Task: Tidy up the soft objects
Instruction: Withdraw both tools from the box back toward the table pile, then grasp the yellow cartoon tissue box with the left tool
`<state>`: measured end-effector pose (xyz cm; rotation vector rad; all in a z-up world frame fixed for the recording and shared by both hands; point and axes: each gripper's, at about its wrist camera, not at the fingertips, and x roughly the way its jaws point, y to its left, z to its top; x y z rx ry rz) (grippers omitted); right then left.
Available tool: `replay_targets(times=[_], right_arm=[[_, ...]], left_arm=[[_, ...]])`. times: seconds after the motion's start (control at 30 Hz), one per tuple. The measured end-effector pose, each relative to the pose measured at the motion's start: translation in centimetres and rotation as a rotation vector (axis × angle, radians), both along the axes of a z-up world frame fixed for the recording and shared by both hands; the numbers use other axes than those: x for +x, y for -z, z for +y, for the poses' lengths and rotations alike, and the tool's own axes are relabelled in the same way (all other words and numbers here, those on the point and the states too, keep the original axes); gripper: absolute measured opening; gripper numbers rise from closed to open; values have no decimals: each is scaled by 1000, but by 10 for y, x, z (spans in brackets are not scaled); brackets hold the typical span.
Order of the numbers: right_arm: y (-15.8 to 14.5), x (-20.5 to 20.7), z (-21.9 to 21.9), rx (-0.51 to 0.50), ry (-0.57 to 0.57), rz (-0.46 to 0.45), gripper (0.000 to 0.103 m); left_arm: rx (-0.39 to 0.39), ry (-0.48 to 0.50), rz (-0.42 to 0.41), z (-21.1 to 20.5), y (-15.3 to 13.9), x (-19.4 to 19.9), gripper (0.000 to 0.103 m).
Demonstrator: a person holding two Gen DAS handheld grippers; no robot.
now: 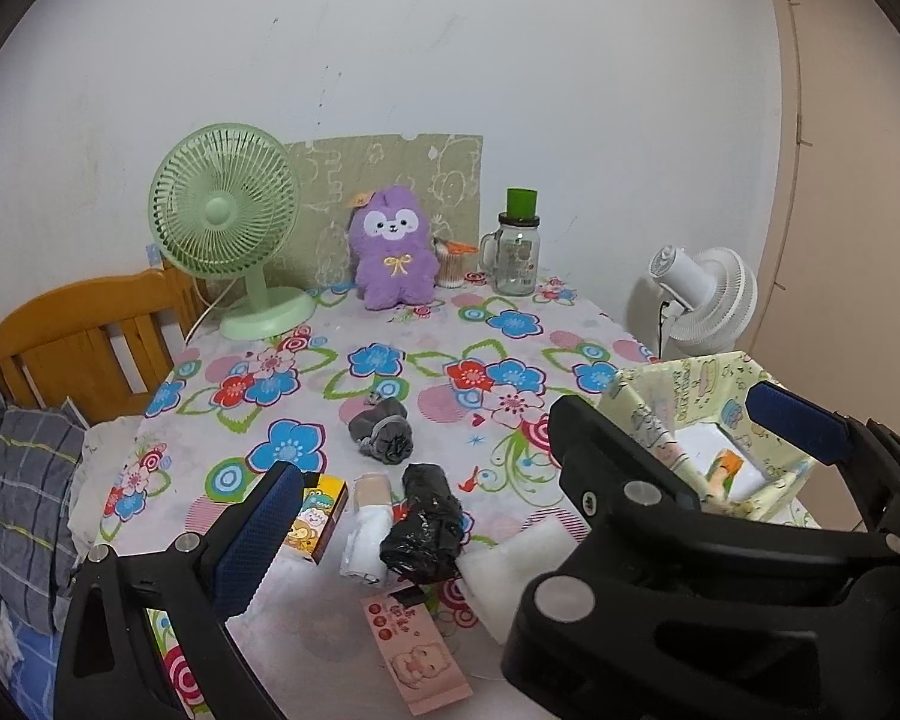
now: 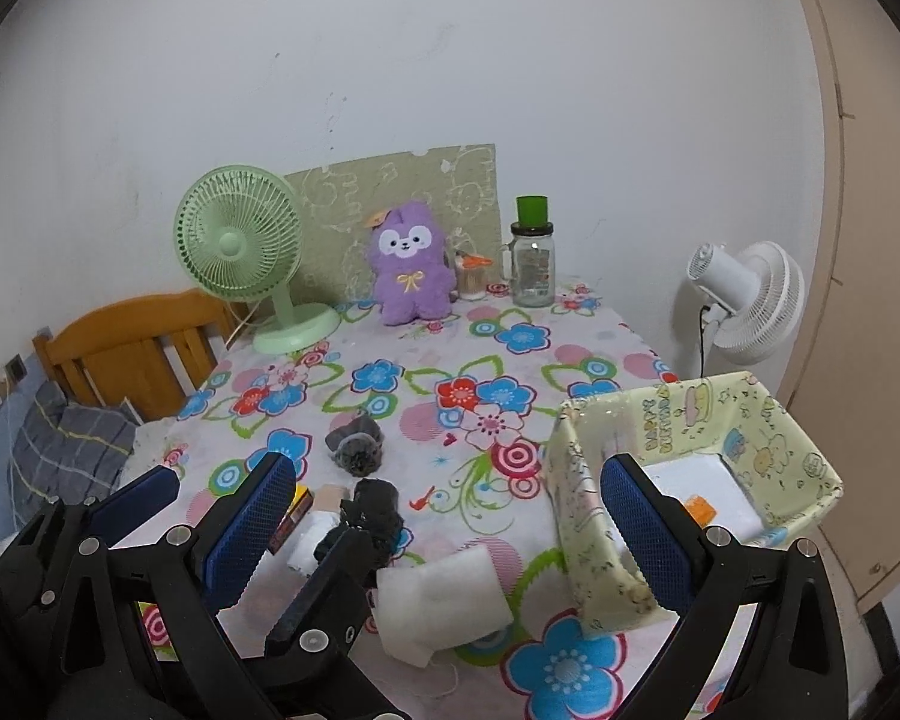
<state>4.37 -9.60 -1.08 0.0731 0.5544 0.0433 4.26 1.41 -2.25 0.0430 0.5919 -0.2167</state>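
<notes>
Now white sponge [image 2: 441, 600] on table, between open right claw [image 2: 450, 540] fingers.

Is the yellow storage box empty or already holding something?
Not empty: the yellow storage box stands upright, and a white block with an orange patch lies on its floor.

Both tongs gape wide — left tongs [image 1: 510, 468], right tongs [image 2: 450, 516] — nothing gripped.

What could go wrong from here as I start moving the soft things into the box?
The box sits near the table's right edge, so a push could slide it off. The white foam lies right beside the black bag, so a grab may catch both. Both the left gripper and right gripper are open and crowded together, so they might collide.
</notes>
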Motion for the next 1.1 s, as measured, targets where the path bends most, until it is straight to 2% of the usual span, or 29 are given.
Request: replay_targets(times=[0.4,0.97,1.1], right_arm=[[28,33,28,30,-58,41,103],[65,86,58,35,-127,130,103],[75,98,64,35,-134,153,103]], left_arm=[[44,-37,33,27,22,28,102],[41,-98,119,57,56,73,102],[32,-119,149,64,67,84,99]])
